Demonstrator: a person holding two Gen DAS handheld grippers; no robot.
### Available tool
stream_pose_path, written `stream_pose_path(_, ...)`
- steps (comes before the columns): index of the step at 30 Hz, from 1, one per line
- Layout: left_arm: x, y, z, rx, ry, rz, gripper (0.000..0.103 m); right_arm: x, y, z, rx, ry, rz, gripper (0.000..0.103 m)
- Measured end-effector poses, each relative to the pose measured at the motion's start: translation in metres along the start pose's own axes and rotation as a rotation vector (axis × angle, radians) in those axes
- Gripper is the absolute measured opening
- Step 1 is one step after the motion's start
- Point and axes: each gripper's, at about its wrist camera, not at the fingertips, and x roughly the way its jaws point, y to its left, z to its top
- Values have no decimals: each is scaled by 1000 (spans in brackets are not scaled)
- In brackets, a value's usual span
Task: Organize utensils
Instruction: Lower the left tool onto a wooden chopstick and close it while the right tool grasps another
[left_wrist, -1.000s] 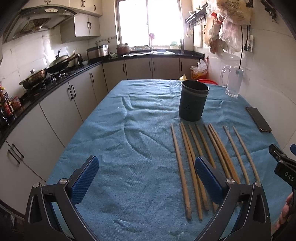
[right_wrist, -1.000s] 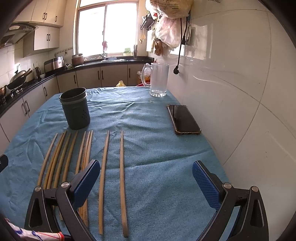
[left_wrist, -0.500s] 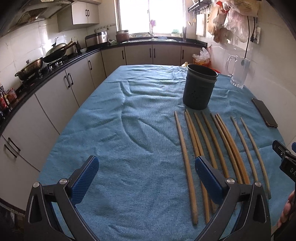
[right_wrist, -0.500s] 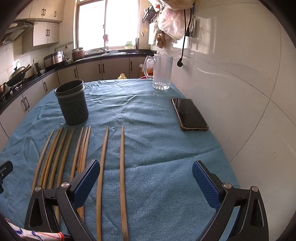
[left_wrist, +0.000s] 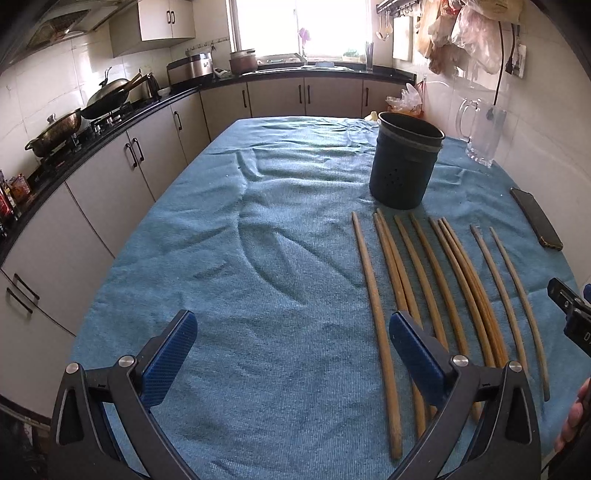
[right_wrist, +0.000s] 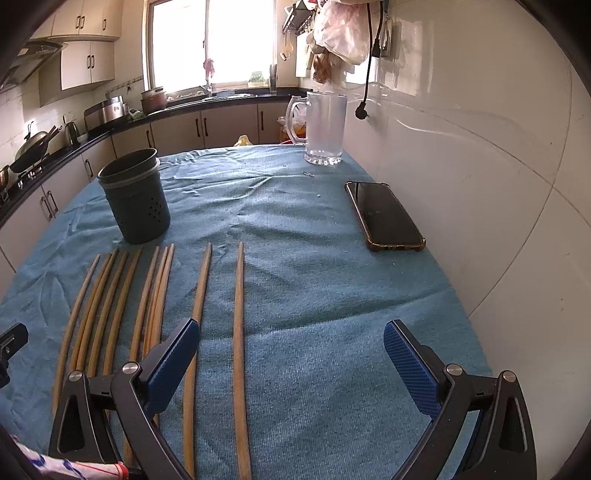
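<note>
Lying on ribbed blue cloth (left_wrist: 258, 258): slender wooden chopsticks (right_wrist: 159, 295), cylindrical dark holder (left_wrist: 404, 162); both hand-held grippers (left_wrist: 291, 343) (right_wrist: 291, 343) spread.

The cloth (left_wrist: 280, 266) on my desk is blue with a fine ribbed weave. The chopsticks (right_wrist: 239, 317) are light brown, the holder (right_wrist: 135, 199) is dark grey with small dots, and the phone (right_wrist: 384, 216) is black. My hand-held gripper pads (right_wrist: 412, 363) are blue and textured.
</note>
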Motion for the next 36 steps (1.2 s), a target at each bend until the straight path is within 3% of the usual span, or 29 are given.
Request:
stream_pose_path(8, 8, 5, 17, -2, 23, -55, 103, 12, -6, 13, -3, 41, 69, 101)
stream_pose_path(12, 26, 10, 46, -20, 64, -166, 103, 27, -9, 33, -14, 79, 156, 96)
stream_pose_path(13, 35, 11, 53, -28, 88, -201, 98, 35, -9, 38, -15, 104, 184, 92)
stream_pose_path(15, 56, 9, 64, -30, 147, -240, 80, 48, -7, 44, -16, 150, 228, 78)
stream_pose_path(16, 65, 6, 67, -24, 174, -249, 71, 55, -5, 46, -20, 173, 244, 77)
stream_pose_path(20, 97, -2, 73, -22, 260, -306, 50, 75, 10, 47, -78, 224, 251, 67)
stream_pose_path(23, 112, -9, 75, -18, 293, -335, 30, 85, 18, 44, -107, 256, 263, 53)
stream_pose_path(30, 119, -27, 88, 35, 284, -303, 21, 101, 22, 47, -126, 283, 250, 35)
stream_pose_path(36, 124, -31, 92, 36, 282, -290, 21, 111, 30, 57, -160, 308, 226, 33)
